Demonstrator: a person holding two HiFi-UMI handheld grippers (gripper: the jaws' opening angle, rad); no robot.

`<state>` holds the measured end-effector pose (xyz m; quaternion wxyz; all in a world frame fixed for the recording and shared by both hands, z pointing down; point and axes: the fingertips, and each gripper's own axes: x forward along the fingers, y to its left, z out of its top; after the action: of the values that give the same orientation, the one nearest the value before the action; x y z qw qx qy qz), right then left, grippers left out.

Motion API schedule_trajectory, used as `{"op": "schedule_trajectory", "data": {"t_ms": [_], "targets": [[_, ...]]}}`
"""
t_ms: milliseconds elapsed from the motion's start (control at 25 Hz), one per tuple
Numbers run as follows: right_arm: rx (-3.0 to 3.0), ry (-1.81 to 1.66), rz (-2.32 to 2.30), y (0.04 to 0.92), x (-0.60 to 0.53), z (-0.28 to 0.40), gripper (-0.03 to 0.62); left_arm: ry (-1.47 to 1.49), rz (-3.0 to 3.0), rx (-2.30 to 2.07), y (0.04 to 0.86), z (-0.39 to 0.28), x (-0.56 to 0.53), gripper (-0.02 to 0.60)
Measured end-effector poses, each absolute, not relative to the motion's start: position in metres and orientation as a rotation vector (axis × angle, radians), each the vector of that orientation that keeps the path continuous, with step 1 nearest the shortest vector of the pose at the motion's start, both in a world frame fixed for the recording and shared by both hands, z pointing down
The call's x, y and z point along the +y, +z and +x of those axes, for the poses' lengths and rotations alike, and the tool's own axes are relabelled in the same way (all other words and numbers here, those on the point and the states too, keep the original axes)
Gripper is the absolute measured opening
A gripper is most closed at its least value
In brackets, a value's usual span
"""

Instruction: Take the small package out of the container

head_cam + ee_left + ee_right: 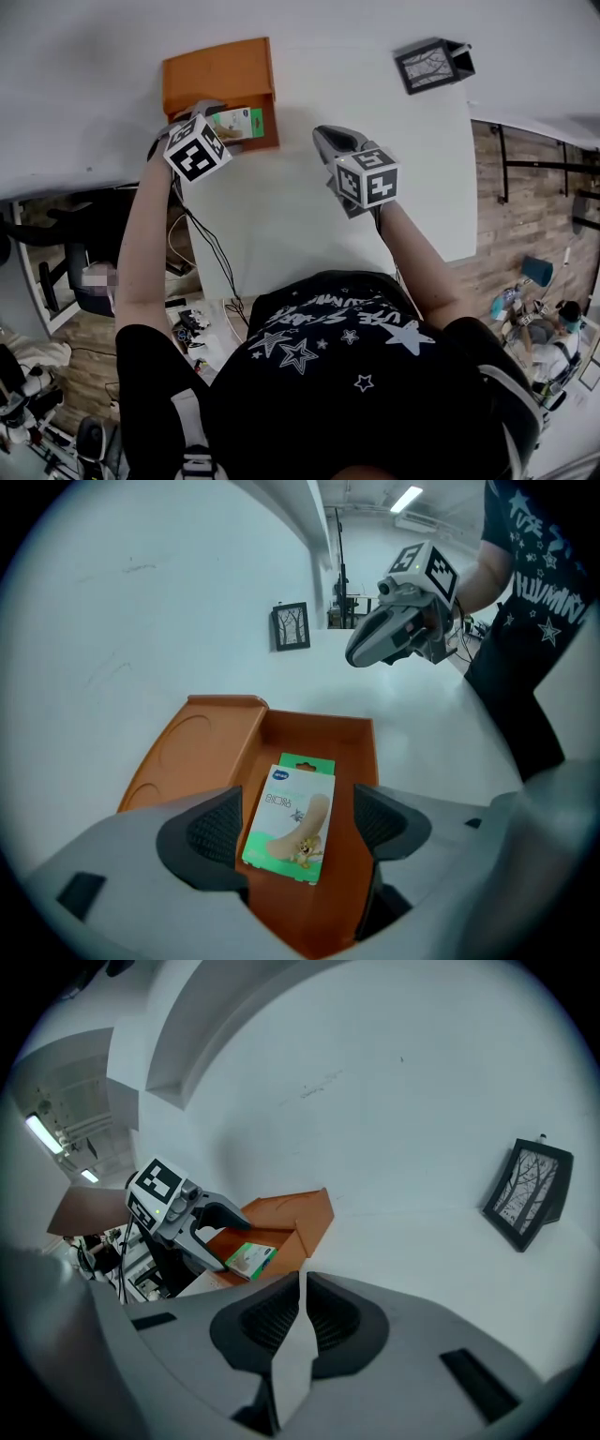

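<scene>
A small green and white package (291,816) lies flat in the orange container (314,735) on the white table. My left gripper (295,827) stands open right over it, one pad on each side of the package with a gap at both, so nothing is gripped. In the head view the same package (236,124) shows in the container (217,75) at the table's left edge, under the left gripper (204,112). My right gripper (330,141) hovers over the middle of the table, shut and empty; its pads (323,1316) meet.
A small black picture frame (433,64) stands at the back right of the table (309,225). The container's lid (192,747) is folded open to the left. Cables and clutter lie on the floor below the table's front-left edge.
</scene>
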<state>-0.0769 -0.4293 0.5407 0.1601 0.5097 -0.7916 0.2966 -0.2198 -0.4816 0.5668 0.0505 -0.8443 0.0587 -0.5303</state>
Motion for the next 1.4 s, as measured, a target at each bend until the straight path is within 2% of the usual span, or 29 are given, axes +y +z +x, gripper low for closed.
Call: {"op": "schedule_trajectory", "data": {"t_ms": [680, 1400], "targets": [[-2.230, 0.896, 1.482, 0.554, -0.431, -0.067, 0.052, -1.842, -2.380, -0.004, 0.609, -0.217, -0.488, 0.368], [-2.246, 0.902, 1.463, 0.555, -0.430, -0.071, 0.052, -1.998, -2.250, 0.003, 0.620, -0.216, -0.488, 0.357]]}}
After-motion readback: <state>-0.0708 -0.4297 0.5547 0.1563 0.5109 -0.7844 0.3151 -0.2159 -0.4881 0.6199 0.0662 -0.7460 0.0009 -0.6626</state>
